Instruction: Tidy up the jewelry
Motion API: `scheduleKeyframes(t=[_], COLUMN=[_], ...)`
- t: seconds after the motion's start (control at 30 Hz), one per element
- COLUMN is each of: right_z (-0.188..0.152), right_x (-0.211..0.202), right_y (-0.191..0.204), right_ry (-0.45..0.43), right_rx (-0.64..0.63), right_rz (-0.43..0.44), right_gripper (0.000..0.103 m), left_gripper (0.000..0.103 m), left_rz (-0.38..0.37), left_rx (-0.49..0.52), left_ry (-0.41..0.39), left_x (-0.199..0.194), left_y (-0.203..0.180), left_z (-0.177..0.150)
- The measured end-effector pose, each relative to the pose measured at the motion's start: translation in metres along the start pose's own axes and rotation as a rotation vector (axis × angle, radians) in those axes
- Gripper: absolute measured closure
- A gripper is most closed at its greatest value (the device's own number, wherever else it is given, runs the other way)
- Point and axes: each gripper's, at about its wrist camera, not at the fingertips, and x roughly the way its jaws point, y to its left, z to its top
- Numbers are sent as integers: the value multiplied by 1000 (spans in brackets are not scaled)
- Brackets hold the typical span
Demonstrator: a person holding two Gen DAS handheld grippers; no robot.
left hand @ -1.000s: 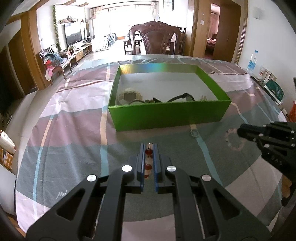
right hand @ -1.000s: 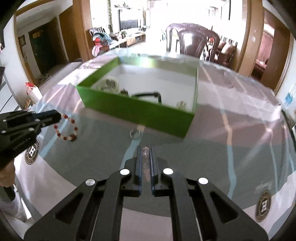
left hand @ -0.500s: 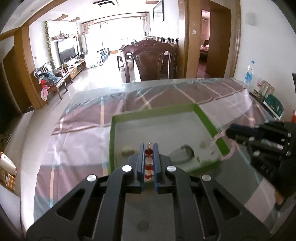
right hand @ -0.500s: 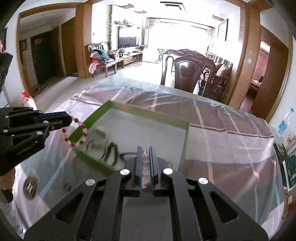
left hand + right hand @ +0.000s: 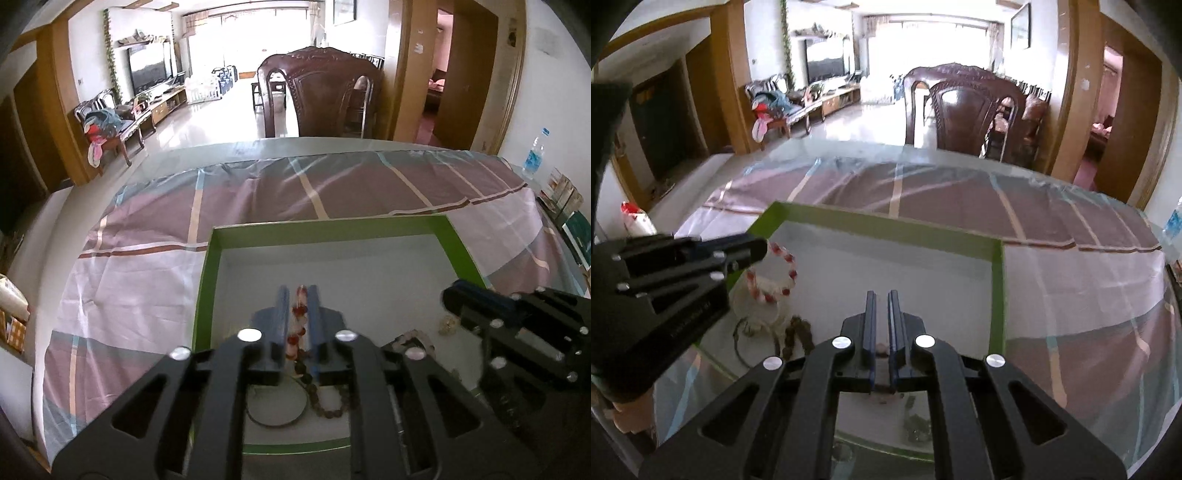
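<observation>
My left gripper hangs over the left part of the green box. Its jaws are opening, and the red-and-white bead bracelet dangles loose in the gap between them. In the right wrist view this bracelet is a loop hanging at the left gripper's tip. My right gripper is over the box too, shut on a pink bead bracelet. Only a bead of it shows between the fingers there. In the left wrist view pink beads hang below the right gripper.
On the box's white floor lie a dark bead string, a thin dark ring and a small gold piece. The box stands on a checked tablecloth. A wooden chair is behind the table, a water bottle and books at right.
Both grippers have travelled forward from the cloth in front of the box to above its inside, each carrying its bracelet. The left jaws have widened around the red-and-white bracelet.
</observation>
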Motion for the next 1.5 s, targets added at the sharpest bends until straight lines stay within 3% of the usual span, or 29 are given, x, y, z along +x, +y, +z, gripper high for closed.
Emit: scheduleKeyframes(t=[0.03, 0.13, 0.23, 0.27, 0.3, 0.37, 0.5, 0.7, 0.73, 0.8, 0.87, 1.1, 1.27, 1.5], right_z=[-3, -23, -57, -71, -82, -97, -112, -118, -119, -122, -124, -145, -158, -161], right_x=[-3, -24, -43, -45, -44, -35, -6, 17, 21, 23, 22, -2, -20, -29], right_y=[-1, -1, 0, 2, 5, 11, 22, 35, 36, 40, 42, 48, 42, 34], right_ry=[4, 28, 82, 104, 120, 145, 214, 216, 227, 231, 246, 280, 254, 250], right_rx=[-2, -27, -43, -60, -77, -96, -108, -140, -138, -157, -165, -203, -203, -142], right_rz=[11, 68, 217, 235, 226, 193, 173, 126, 134, 124, 132, 132, 101, 102], right_gripper=[93, 92, 89, 79, 60, 51, 51, 53, 56, 75, 82, 82, 82, 82], left_gripper=[66, 66, 65, 63, 61, 58, 58, 51, 51, 51, 52, 52, 54, 54], left_rz=[-1, 47, 75, 89, 102, 104, 66, 24, 21, 17, 11, -3, 104, 122], left_rx=[2, 38, 43, 47, 55, 61, 37, -27, -36, -52, -63, -65, -69, -58], left_ry=[-3, -9, 25, 37, 41, 42, 84, 123, 129, 142, 147, 155, 155, 144], left_x=[-2, -17, -39, -49, -56, -66, -73, -70, -68, -65, -64, -62, -52, -44], left_y=[1, 5, 14, 17, 17, 18, 15, 19, 21, 25, 27, 19, 10, 2], left_z=[-2, -21, -56, -73, -86, -107, -148, -177, -181, -187, -191, -199, -198, -199])
